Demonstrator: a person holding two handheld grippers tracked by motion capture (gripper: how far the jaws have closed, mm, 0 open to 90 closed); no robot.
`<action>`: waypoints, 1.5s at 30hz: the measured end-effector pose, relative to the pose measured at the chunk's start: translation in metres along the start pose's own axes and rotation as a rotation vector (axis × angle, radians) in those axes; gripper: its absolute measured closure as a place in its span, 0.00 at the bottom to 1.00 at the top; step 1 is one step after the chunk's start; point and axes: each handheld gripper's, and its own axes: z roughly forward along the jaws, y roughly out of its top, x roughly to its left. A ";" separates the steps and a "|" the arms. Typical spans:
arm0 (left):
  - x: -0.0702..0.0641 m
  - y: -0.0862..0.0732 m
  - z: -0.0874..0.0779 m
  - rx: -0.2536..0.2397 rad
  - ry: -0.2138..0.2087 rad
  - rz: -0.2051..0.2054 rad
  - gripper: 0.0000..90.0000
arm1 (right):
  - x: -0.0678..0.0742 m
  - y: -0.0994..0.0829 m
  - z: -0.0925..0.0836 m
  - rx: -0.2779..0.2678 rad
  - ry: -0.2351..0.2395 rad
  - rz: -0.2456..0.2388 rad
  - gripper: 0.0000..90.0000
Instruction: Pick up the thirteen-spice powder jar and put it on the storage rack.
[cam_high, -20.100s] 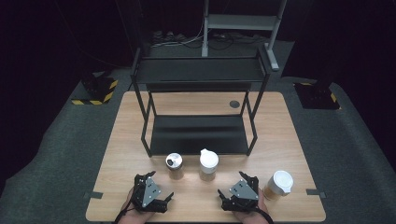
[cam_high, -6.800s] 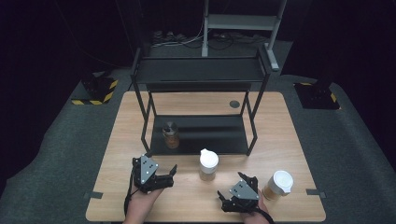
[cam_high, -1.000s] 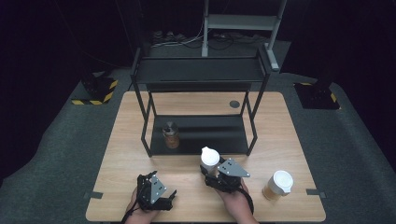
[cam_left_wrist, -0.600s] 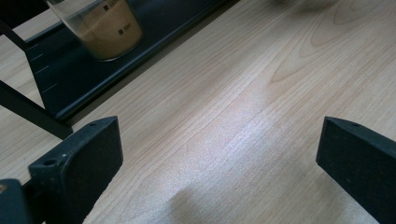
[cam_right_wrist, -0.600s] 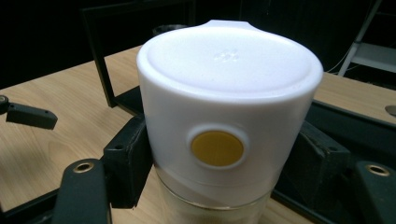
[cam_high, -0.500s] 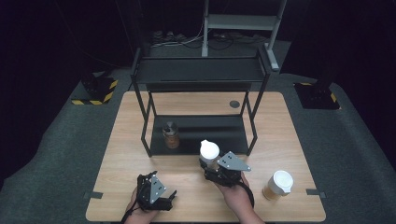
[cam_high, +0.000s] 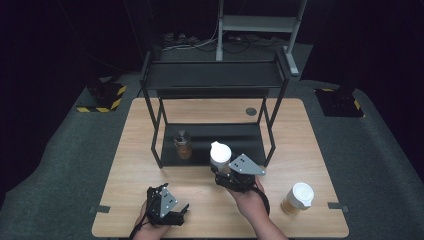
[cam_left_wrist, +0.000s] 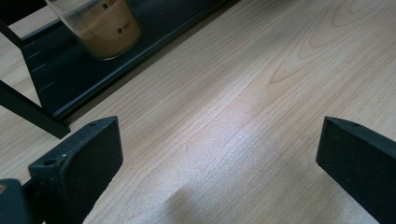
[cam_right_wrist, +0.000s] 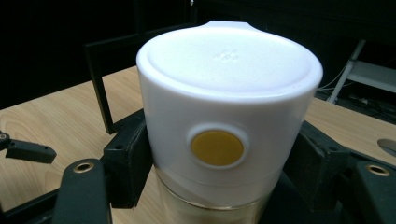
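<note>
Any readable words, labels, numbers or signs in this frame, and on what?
No text can be read.
Clear jar of brown powder on the black rack's lower shelf: small dark square marks on its wall, too blurred to read.
White-lidded jar clamped in the right gripper: a faint embossed mark on the lid top, illegible, and a plain yellow dot with no lettering.

Black two-tier rack (cam_high: 215, 80) on wooden table (cam_high: 310, 130); brown-filled jar (cam_high: 183, 145) on lower shelf; white-lidded jar (cam_high: 298, 198) near right.
</note>
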 end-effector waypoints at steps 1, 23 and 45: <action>0.000 0.000 0.000 0.000 -0.001 0.000 0.01 | 0.000 0.001 0.001 0.000 -0.001 -0.001 0.33; 0.001 0.000 0.000 -0.002 -0.008 0.003 0.01 | -0.008 0.008 0.030 0.005 -0.018 0.042 0.33; 0.003 -0.003 -0.001 -0.015 -0.017 -0.007 0.01 | -0.010 0.011 0.068 0.014 -0.030 0.057 0.33</action>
